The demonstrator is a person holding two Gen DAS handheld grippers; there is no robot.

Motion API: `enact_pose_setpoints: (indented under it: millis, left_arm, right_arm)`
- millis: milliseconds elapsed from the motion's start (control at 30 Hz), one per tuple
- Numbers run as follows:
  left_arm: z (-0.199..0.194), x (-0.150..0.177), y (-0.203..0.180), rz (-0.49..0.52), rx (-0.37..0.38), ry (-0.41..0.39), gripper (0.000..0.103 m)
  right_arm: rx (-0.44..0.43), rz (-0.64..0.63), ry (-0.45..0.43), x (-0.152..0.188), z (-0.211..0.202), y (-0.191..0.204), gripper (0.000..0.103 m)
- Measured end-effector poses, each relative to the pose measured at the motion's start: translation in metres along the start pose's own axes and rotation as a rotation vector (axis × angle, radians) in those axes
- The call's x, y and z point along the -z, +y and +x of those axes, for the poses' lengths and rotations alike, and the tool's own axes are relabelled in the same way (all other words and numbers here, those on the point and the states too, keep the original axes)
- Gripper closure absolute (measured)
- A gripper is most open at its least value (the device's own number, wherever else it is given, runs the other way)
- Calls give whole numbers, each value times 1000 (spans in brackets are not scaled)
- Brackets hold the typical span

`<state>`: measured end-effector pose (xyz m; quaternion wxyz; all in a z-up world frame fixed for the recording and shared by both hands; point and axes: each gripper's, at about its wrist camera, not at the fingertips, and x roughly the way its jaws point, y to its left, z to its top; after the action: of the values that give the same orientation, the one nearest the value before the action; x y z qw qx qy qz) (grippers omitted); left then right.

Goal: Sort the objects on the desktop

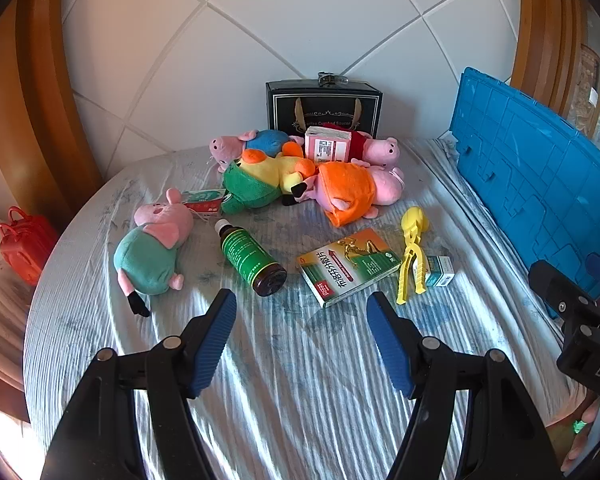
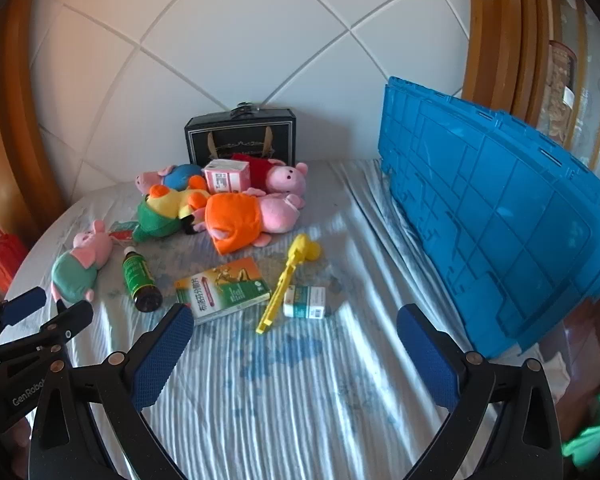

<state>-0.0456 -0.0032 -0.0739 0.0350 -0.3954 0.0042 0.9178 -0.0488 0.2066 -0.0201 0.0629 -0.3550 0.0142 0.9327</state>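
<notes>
On the striped sheet lie a green medicine bottle (image 1: 252,258) (image 2: 140,278), a green-orange medicine box (image 1: 350,266) (image 2: 224,289), a yellow clip toy (image 1: 411,254) (image 2: 290,280), a small white-teal box (image 1: 440,271) (image 2: 305,296) and a pig plush in green (image 1: 154,246) (image 2: 80,266). Behind them is a pile of plush toys (image 1: 300,176) (image 2: 220,204) with a pink box (image 1: 327,144) (image 2: 226,175). My left gripper (image 1: 302,308) is open and empty, just short of the bottle and medicine box. My right gripper (image 2: 296,320) is open and empty near the small box.
A blue plastic crate (image 1: 540,184) (image 2: 500,208) stands on the right. A black gift box (image 1: 323,108) (image 2: 240,136) leans on the white padded headboard. A red bag (image 1: 24,242) sits off the left edge.
</notes>
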Motion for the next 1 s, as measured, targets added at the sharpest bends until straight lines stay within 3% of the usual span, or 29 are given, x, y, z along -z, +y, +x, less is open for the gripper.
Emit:
enact_pose_setpoints:
  millis: [500, 833, 1000]
  left_arm:
    - [60, 0, 20, -39, 16, 109, 36]
    - [136, -3, 75, -112, -91, 232, 36]
    - [170, -19, 94, -178, -107, 276, 36]
  right_arm:
    - [-10, 4, 108, -3, 54, -4, 0]
    - [-10, 20, 235, -7, 128, -19, 0]
    - [28, 46, 301, -10, 169, -39, 0]
